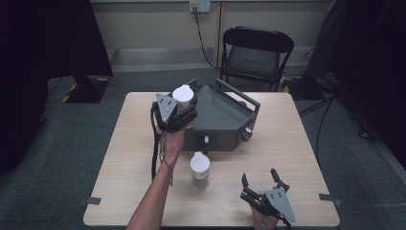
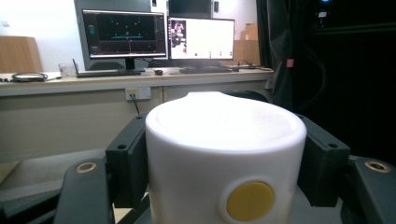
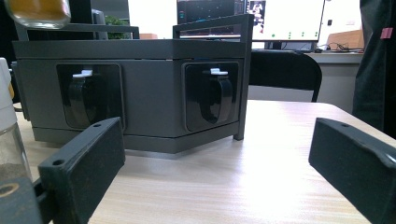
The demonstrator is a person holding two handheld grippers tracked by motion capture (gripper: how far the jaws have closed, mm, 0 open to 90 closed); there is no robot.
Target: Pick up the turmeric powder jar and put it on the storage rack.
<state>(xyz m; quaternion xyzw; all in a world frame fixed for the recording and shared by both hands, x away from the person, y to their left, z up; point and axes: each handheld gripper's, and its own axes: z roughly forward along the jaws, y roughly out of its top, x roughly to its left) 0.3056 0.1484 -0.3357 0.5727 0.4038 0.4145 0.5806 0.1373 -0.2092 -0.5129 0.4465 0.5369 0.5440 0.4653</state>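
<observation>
The left gripper (image 1: 184, 103) is clamping a white-lidded jar (image 1: 184, 94) at the grey rack's (image 1: 225, 120) ten o'clock; the right gripper (image 1: 261, 182) is resting with jaws spread, empty.

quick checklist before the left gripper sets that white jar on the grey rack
1. Left gripper clamped on white jar: ok.
2. Jar upright, lid on: ok.
3. Jar raised over grey rack: ok.
4. Free slot under the jar: cannot tell.
5. Right gripper open, resting on the table, apart from the rack: ok.
6. Second jar standing in front of the rack, out of the way: ok.
</observation>
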